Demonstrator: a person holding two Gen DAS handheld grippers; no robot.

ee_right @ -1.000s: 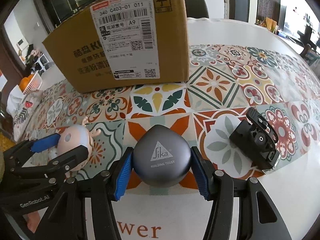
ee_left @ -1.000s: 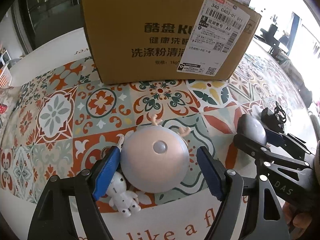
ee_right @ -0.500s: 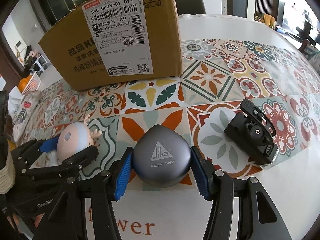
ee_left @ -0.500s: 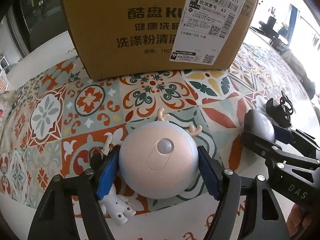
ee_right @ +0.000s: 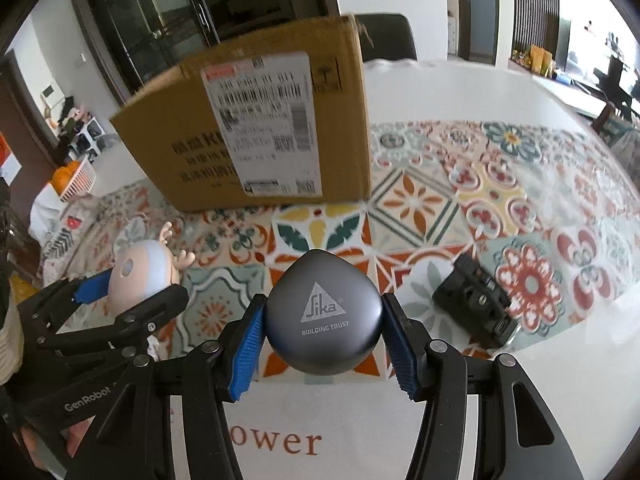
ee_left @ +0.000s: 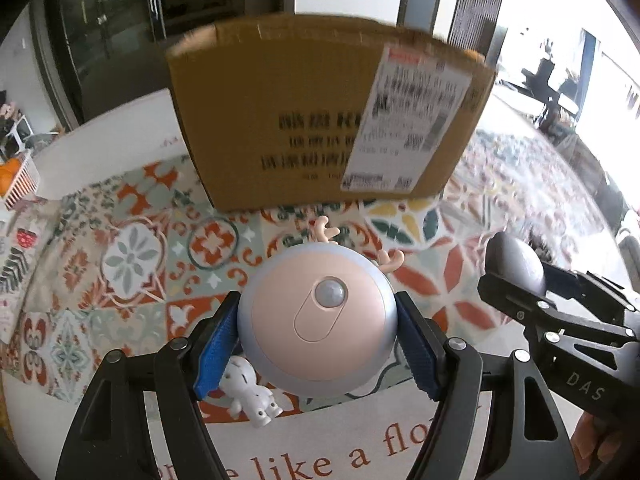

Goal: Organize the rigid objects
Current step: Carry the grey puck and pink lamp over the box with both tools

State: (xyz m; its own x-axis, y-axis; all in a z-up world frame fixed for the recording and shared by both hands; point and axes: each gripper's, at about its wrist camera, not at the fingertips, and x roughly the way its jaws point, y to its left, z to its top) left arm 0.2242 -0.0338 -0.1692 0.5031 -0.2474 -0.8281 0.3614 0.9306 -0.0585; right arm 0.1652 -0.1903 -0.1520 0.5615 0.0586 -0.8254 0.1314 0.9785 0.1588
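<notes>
A round pink and grey light with small antlers (ee_left: 304,308) hangs above the patterned cloth, and my left gripper (ee_left: 318,336) is shut on its sides. The right wrist view shows the same light (ee_right: 140,276) in the left gripper (ee_right: 138,286) at the left. My right gripper (ee_right: 324,336) is shut on a grey drop-shaped Sika case (ee_right: 324,312), also lifted clear of the table. In the left wrist view that case (ee_left: 516,260) sits in the right gripper (ee_left: 524,278) at the right. An open-topped cardboard box (ee_left: 320,120) stands just behind both.
A small white figurine (ee_left: 248,392) lies on the cloth under the left gripper's left finger. A black clip-like mount (ee_right: 476,308) lies to the right of the right gripper. The box (ee_right: 260,132) fills the far middle; a white basket (ee_right: 78,180) stands beyond the table's left edge.
The left jaws closed onto the light, which they earlier stood around. Both grippers have risen with their objects, so the table and the box look farther away.
</notes>
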